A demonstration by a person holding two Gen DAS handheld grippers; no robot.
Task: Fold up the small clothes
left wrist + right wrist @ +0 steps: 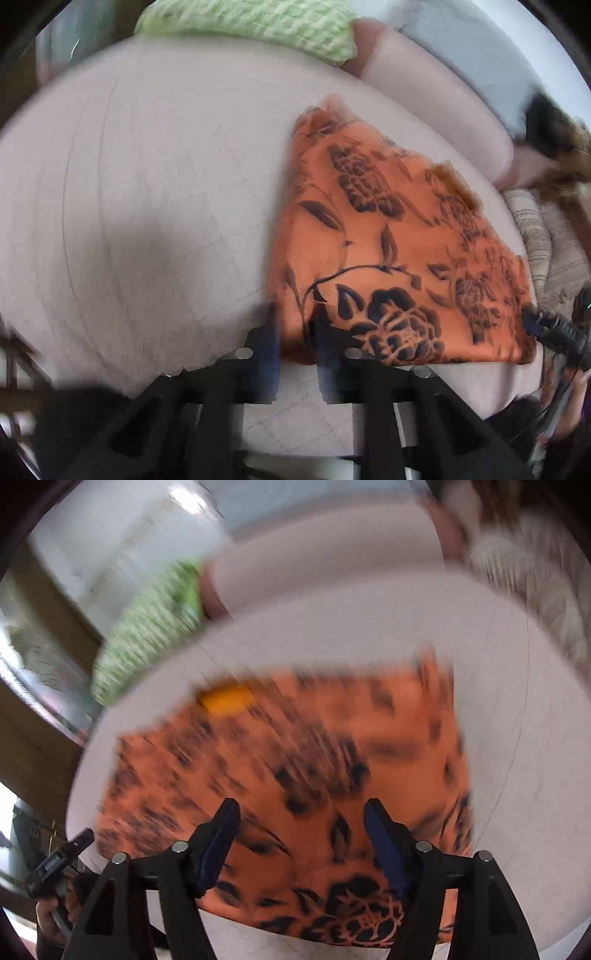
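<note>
the orange cloth with black flower print point(388, 251) lies flat on the pale quilted bed point(147, 184). left gripper point(295, 332) fingers, blurred, seem pinched on its near corner; right gripper point(301, 834) gapes empty above. lift both corners evenly, then fold.
</note>
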